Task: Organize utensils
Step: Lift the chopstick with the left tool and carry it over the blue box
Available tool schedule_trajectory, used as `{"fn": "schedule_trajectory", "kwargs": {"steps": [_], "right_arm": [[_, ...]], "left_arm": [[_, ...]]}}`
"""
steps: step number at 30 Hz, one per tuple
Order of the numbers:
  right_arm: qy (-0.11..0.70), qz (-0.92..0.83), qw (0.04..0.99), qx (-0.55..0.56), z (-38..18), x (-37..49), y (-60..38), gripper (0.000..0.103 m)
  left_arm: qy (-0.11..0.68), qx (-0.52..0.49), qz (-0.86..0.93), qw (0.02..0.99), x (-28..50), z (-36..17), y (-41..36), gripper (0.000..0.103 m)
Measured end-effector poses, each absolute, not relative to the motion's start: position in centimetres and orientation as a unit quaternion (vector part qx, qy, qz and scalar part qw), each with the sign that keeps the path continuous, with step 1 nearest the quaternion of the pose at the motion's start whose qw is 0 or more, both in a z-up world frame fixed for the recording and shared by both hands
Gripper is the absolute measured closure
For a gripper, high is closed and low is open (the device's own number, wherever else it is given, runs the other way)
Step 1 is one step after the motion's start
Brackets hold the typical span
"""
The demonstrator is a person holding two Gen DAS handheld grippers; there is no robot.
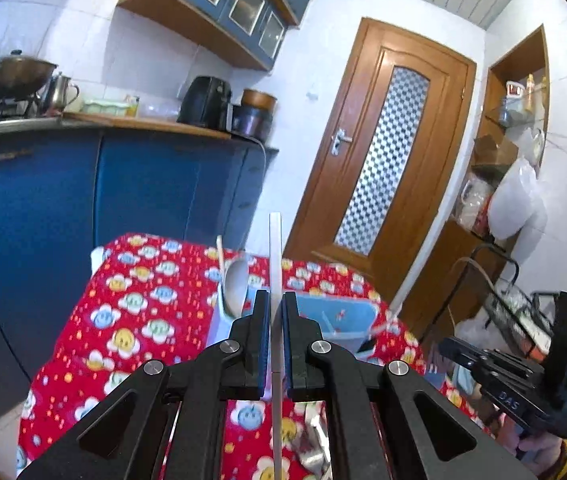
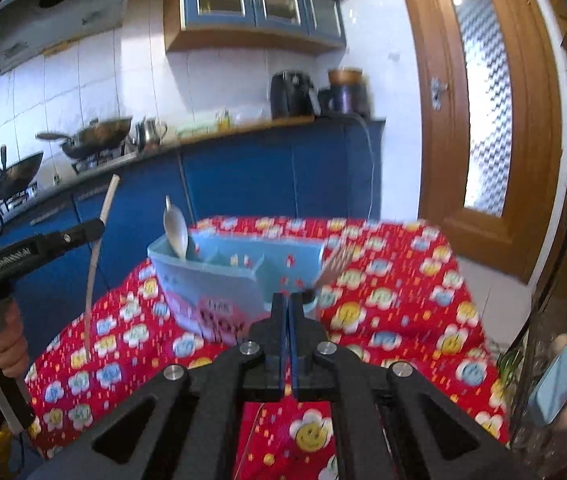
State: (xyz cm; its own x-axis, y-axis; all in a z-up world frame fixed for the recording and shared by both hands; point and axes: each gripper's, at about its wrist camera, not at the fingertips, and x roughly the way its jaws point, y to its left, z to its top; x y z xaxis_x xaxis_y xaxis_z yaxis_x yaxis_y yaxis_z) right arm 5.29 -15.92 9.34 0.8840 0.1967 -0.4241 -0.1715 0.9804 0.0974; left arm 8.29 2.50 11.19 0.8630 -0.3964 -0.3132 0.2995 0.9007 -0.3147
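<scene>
My left gripper [image 1: 276,300] is shut on a long white chopstick [image 1: 275,248], which stands upright between the pads. Past it a light blue organizer box [image 1: 339,316] stands on the red flowered tablecloth [image 1: 143,300], with a metal spoon [image 1: 235,284] in its left end. In the right wrist view my right gripper [image 2: 288,300] is shut, with nothing visible between the pads. It is just in front of the organizer [image 2: 219,276]. A blurred fork [image 2: 333,266] stands tines up at the box's right end, and the spoon [image 2: 175,228] is at its left. At the left of that view the left gripper [image 2: 97,226] holds the chopstick [image 2: 99,240].
Blue cabinets [image 1: 43,208] under a counter with woks, a kettle and a black air fryer [image 1: 205,102] run behind the table. A wooden door [image 1: 379,152] stands to the right. A wire rack and shelves [image 1: 519,312] crowd the right side. Something shiny [image 1: 311,440] lies on the cloth near me.
</scene>
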Motion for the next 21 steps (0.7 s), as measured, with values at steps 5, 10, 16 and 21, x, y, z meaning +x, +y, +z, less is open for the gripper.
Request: {"fn": "schedule_trajectory", "kwargs": {"steps": [5,10,16,21], "right_arm": [[0.185,0.083,0.979,0.031,12.2,6.0,-16.3,0.101],[0.159,0.074,0.984,0.026,14.6,7.1,-16.3,0.101],[0.135,0.06,0.989,0.012,17.0,8.7,-16.0,0.101],[0.12,0.042,0.992,0.003,18.3,10.3,-16.0,0.101]], "left_arm": [[0.157,-0.122,-0.173,0.965,9.7,13.3,1.8,0.097],[0.112,-0.109,-0.163,0.974,10.9,14.9,0.9,0.097],[0.087,-0.11,-0.153,0.978,13.2,15.3,0.1,0.097],[0.083,-0.096,-0.139,0.982,15.5,14.2,-0.7,0.097]]}}
